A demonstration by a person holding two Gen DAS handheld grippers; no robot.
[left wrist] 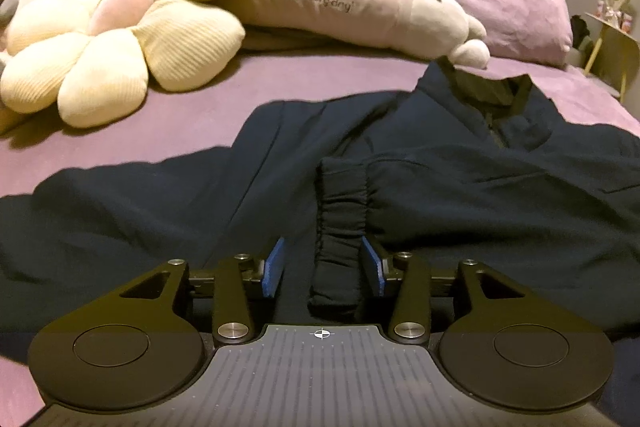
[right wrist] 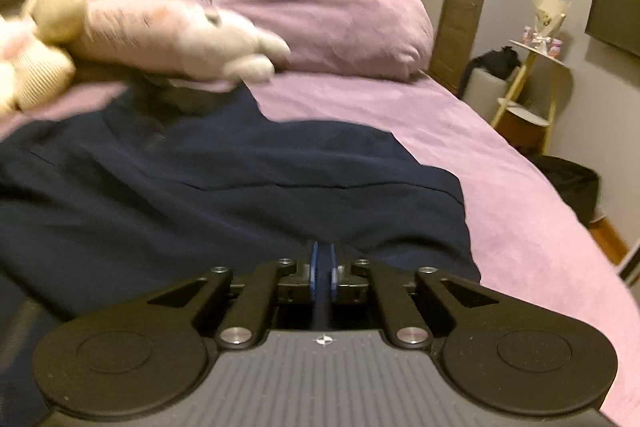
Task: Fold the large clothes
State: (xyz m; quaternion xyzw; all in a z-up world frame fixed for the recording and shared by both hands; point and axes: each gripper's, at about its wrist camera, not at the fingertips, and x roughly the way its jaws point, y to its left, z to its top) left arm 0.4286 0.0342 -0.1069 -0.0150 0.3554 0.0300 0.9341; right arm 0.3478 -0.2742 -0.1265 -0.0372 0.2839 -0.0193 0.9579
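Note:
A dark navy jacket (left wrist: 440, 155) lies spread on the purple bed (left wrist: 192, 95), collar and zip at the far side. Its elastic sleeve cuff (left wrist: 340, 223) lies folded over the body, pointing at me. My left gripper (left wrist: 323, 259) is open, its blue pads either side of the cuff's near end, not gripping it. In the right wrist view the jacket (right wrist: 200, 195) fills the left and middle. My right gripper (right wrist: 322, 267) is shut on a pinch of the jacket's fabric near its right edge.
A cream flower-shaped cushion (left wrist: 112, 39) and a long pink plush toy (left wrist: 360, 11) lie at the bed's far left. A purple duvet heap (right wrist: 340, 23) sits at the far end. The bed's right edge (right wrist: 560, 219) drops beside a side table (right wrist: 532, 83).

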